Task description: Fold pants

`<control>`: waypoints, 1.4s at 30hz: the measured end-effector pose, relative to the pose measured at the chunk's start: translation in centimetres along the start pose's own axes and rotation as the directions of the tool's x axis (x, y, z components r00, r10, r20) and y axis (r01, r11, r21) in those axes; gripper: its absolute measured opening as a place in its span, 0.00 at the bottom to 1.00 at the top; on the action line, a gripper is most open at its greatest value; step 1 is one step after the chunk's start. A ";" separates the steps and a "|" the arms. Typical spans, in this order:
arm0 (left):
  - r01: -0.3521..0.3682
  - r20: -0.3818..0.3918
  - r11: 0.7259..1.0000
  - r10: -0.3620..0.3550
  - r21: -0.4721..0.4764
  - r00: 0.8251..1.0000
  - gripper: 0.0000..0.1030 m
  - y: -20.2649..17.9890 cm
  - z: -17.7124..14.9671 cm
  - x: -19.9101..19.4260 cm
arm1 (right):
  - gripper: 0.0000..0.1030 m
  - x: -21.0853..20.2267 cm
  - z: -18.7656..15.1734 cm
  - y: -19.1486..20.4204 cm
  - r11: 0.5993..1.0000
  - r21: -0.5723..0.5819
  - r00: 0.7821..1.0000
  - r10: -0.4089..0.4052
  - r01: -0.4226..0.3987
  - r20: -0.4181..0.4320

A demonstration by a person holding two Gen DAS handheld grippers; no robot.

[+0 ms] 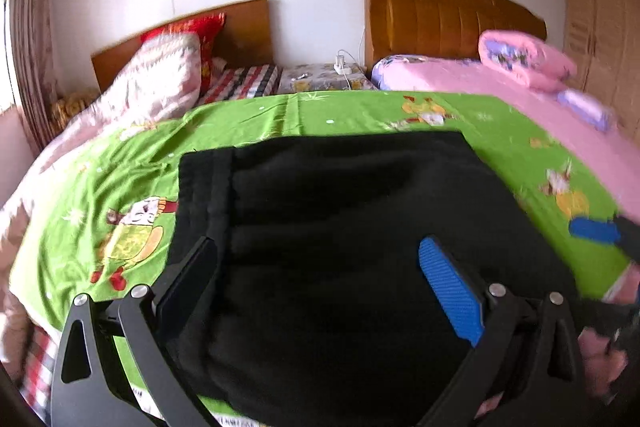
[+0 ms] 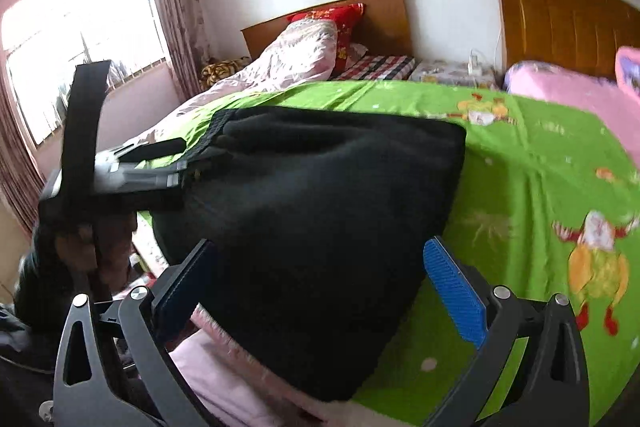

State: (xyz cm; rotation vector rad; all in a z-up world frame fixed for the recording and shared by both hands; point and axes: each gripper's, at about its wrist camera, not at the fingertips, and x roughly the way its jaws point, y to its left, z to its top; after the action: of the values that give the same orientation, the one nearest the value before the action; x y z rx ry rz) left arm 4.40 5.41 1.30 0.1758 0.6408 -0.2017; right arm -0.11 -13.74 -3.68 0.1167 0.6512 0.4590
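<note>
The black pants (image 1: 340,211) lie folded in a thick block on the green cartoon sheet (image 1: 100,179), waistband (image 1: 204,179) to the left. My left gripper (image 1: 318,243) hovers open just over the near half of the pants, its fingers wide apart and holding nothing. In the right wrist view the pants (image 2: 320,195) fill the middle, their near corner hanging over the bed edge. My right gripper (image 2: 318,247) is open above that near edge, empty. The left gripper (image 2: 160,167) shows there beside the waistband, held by a hand (image 2: 100,243). A blue pad of the right gripper (image 1: 592,231) shows at the right.
A pink-white quilt (image 1: 152,87) and red pillow (image 1: 196,31) lie at the back left. A second bed with pink bedding (image 1: 480,79) stands on the right, a nightstand with a charger (image 1: 340,67) between the headboards. A curtained window (image 2: 80,27) is at the left.
</note>
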 end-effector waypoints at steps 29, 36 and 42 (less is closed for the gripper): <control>-0.137 0.245 0.987 0.154 -0.085 0.957 0.99 0.4 -2.5 -7.2 | 0.96 -5.7 -4.1 3.0 0.988 -0.088 0.977 -0.109 0.127 0.181; -0.152 0.277 0.980 0.183 -0.129 0.943 0.99 0.4 -5.6 -11.2 | 0.96 -9.4 -6.8 3.7 0.980 -0.038 0.957 -0.181 0.194 0.225; -0.112 0.260 0.990 0.132 -0.090 0.957 0.99 -0.8 -6.7 -12.0 | 0.96 -9.8 -7.8 3.9 0.982 -0.020 0.964 -0.182 0.189 0.193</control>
State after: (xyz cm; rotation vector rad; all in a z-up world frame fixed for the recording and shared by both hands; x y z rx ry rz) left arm -9.05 7.77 3.26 0.1133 0.3682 -0.0793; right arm -13.18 -14.96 -3.38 0.0616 0.4593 0.2746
